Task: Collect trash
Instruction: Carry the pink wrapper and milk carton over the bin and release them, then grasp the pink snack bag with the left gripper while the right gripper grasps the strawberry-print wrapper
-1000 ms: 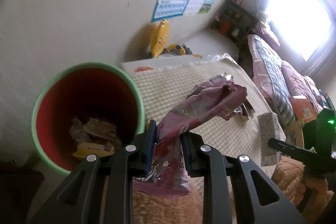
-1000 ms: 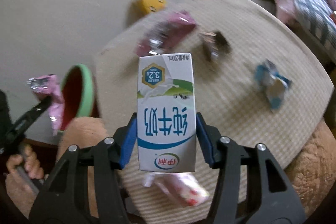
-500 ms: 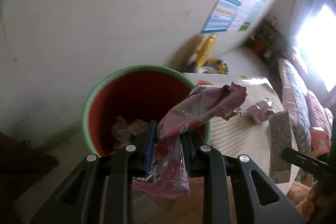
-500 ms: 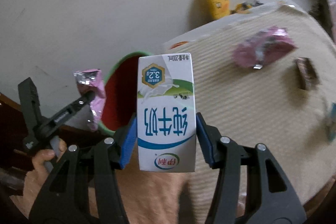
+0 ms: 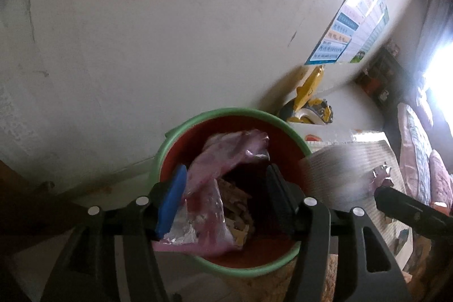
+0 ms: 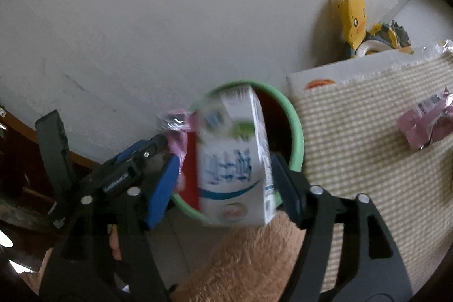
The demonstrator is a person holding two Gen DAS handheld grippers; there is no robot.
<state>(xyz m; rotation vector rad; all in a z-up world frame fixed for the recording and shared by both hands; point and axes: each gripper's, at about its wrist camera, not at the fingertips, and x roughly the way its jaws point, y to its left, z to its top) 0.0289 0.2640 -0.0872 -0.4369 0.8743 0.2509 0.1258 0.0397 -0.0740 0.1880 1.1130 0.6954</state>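
Observation:
A red bin with a green rim [image 5: 181,126] stands by the wall; it also shows in the right wrist view [image 6: 296,129]. My left gripper [image 5: 226,188] is open over the bin, and a pink foil wrapper [image 5: 223,160] hangs loose between its fingers, against the left blue pad [image 5: 170,203]. My right gripper [image 6: 223,174] is open over the bin, and a white milk carton [image 6: 235,157] is blurred and tilted between its fingers. The left gripper [image 6: 158,149] and the pink wrapper [image 6: 177,129] show beside the carton. Paper scraps [image 5: 236,205] lie inside the bin.
A woven mat [image 6: 368,143] covers the table right of the bin, with another pink wrapper [image 6: 424,126] on it. A yellow duck toy [image 6: 354,16] stands against the wall. A brown plush surface [image 6: 249,259] lies under my right gripper. A bed [image 5: 416,149] is at the far right.
Both grippers moved over the bin and opened. The pink wrapper and the milk carton have come loose from the pads; the carton has tilted and blurs.

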